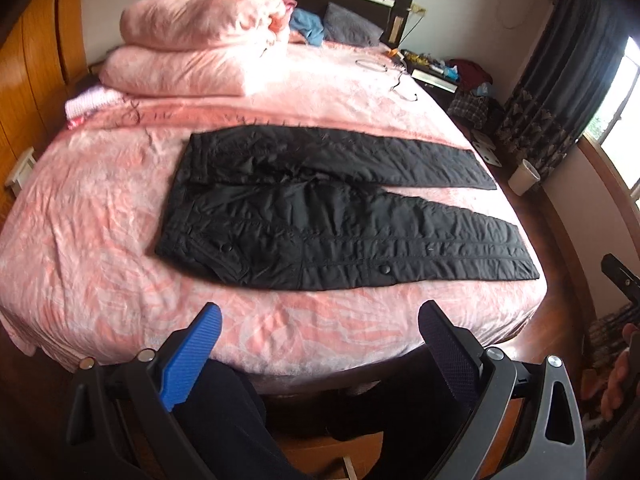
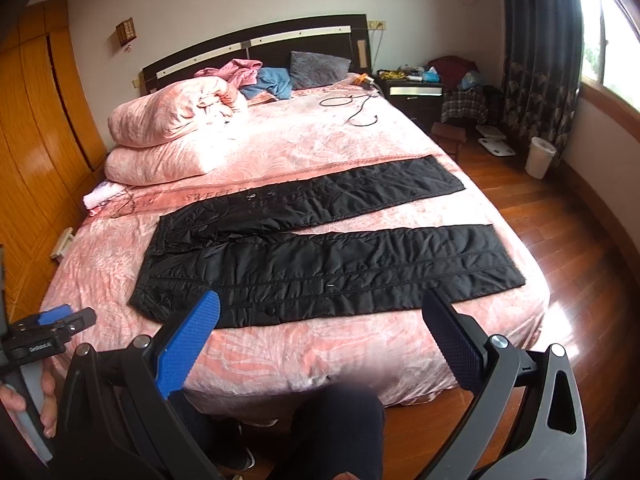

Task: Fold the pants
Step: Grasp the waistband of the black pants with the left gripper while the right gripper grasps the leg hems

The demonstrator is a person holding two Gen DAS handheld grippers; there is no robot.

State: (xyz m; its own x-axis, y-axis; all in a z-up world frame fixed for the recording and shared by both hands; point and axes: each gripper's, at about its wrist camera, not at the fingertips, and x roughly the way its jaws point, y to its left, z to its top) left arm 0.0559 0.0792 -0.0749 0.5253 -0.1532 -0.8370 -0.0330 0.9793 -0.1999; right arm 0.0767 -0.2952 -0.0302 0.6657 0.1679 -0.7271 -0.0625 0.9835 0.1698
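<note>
Black quilted pants (image 2: 320, 256) lie flat and unfolded, legs spread apart, on the pink-covered bed (image 2: 360, 352). Left gripper (image 1: 320, 344) and right gripper (image 2: 320, 340) hover short of the pants, jaws released and empty; all folding remains.

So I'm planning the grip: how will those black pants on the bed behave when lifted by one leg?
The black pants look quilted and padded, so they would probably drape in soft, bulky folds, not go limp. The shiny shell suggests they may slip between the fingers. Lying flat with the legs spread on the pink bed, the other leg would likely drag behind.
</note>
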